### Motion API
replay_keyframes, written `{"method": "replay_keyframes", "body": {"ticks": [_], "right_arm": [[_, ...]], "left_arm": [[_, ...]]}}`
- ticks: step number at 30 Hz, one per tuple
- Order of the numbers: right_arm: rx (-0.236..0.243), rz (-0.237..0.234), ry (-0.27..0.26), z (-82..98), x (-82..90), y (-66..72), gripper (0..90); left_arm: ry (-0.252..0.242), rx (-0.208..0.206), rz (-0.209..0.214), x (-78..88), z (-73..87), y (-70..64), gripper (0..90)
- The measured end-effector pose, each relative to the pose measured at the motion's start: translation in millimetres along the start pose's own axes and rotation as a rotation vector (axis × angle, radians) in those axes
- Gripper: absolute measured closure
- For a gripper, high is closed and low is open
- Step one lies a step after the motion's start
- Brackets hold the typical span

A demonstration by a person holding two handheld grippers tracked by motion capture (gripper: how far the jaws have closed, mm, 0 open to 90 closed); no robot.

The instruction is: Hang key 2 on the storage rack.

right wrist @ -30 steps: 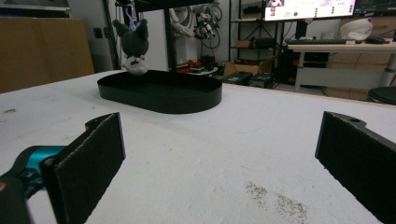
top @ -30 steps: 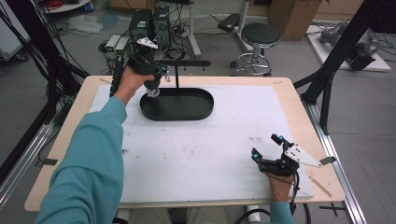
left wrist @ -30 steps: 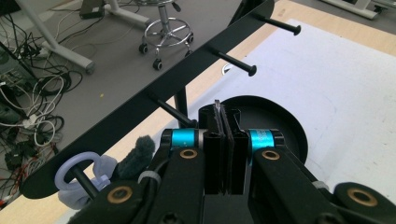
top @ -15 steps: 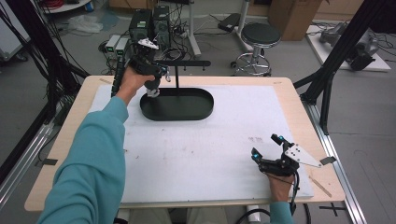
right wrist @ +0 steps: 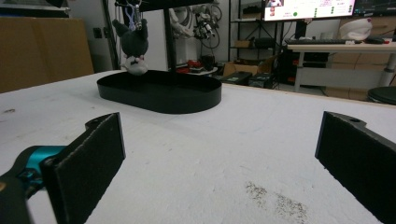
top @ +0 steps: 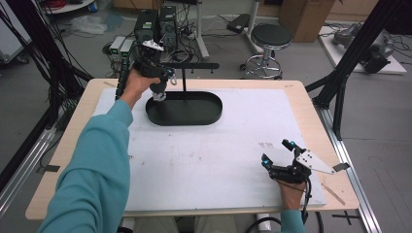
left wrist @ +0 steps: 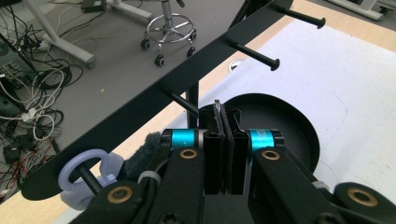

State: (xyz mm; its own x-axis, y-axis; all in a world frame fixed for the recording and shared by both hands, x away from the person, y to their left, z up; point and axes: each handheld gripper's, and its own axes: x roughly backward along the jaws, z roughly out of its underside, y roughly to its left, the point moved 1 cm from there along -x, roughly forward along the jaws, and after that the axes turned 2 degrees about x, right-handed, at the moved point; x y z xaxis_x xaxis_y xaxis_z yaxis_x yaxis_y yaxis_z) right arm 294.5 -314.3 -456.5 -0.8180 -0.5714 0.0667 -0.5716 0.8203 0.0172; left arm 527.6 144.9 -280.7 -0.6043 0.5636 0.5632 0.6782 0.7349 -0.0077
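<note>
the left gripper (top: 156,73) sits at the rack's (top: 194,65) end peg just as a second ago, jaws shut on nothing, and the lavender ring (left wrist: 88,170) of the plush keychain (right wrist: 133,44) is already on that peg. so the hanging looks done; the right gripper (top: 282,158) rests wide open and empty on the surface (top: 204,160).

Matt black metal stand (top: 184,108), fuzzy grey plush toy (right wrist: 132,44), pale wooden table (top: 311,104)
</note>
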Motion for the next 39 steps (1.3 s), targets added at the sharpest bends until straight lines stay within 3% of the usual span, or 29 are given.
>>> {"method": "replay_keyframes", "body": {"ticks": [26,39], "right_arm": [[0.003,0.001,-0.001,-0.1,-0.1,0.2,0.7],[0.004,0.001,-0.003,-0.1,-0.3,0.0,0.7]], "left_arm": [[-0.013,0.024,0.005,-6.3,-0.2,11.7,88.1],[-0.013,0.032,-0.006,-7.7,-0.2,10.8,87.5]]}}
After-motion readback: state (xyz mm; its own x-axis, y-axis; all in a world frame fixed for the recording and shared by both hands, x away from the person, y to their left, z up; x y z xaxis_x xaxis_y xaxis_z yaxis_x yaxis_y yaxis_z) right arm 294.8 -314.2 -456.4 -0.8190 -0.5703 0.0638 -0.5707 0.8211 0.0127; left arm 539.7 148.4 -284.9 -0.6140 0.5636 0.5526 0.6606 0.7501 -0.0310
